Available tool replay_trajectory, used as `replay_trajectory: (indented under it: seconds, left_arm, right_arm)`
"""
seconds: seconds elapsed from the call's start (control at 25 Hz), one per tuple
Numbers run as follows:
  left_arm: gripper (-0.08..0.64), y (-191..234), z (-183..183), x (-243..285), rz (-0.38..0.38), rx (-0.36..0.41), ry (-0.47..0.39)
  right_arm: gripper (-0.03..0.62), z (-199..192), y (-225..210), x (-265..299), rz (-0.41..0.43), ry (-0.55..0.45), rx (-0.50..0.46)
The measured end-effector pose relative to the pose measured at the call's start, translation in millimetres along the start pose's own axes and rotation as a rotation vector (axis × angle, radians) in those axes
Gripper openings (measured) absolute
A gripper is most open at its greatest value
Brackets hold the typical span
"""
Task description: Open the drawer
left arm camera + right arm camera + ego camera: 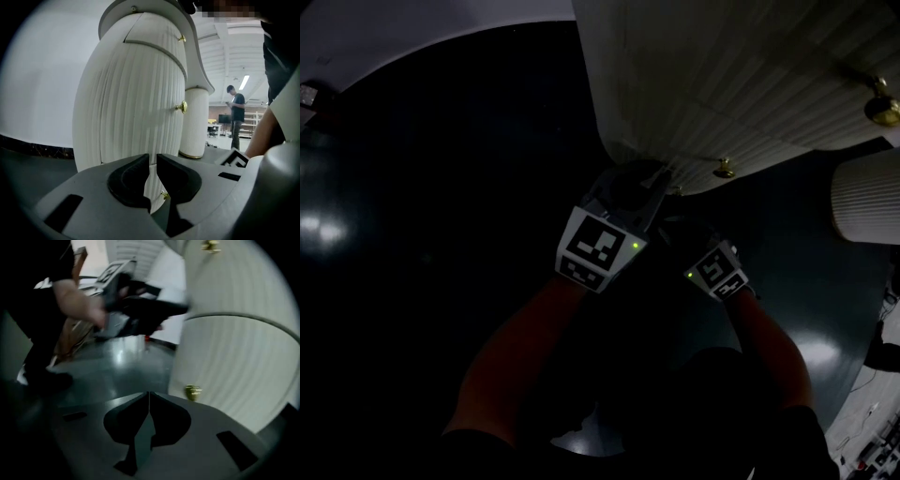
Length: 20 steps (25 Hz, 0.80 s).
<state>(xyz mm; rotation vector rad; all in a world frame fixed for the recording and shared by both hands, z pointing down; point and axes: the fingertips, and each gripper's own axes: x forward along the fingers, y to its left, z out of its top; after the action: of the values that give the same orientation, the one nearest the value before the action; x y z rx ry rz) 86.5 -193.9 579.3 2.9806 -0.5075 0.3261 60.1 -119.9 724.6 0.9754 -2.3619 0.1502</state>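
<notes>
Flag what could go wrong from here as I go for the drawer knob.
1. The left gripper has its jaws only a sliver apart, and the low brass knob shows beyond them, not between them, so closing may catch nothing.
2. The right gripper is shut, with a gold knob off to its right. It may bump the ribbed cabinet front instead.
</notes>
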Motion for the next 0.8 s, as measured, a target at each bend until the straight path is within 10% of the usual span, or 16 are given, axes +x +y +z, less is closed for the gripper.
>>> replay_trajectory:
  seconds: [0.2, 0.44, 0.8]
  left_arm:
    - [0.049, 2.0, -37.8, -1.2, -0.031, 0.024, 0.082]
    - [0.106, -25.9, -94.4, 24.1, -0.167, 0.113, 0.212]
    - [0.100, -23.1, -114.9, 38.8, -0.174, 0.069, 0.241]
  right_arm:
    - [0.017, 11.7, -55.0, -19.7, -0.122, -0.073, 0.178]
    - [0.017, 14.8, -64.6, -23.8, -0.156, -0.097, 0.192]
    - [0.017, 6.3, -74.1, -20.2, -0.147, -0.063, 0.216]
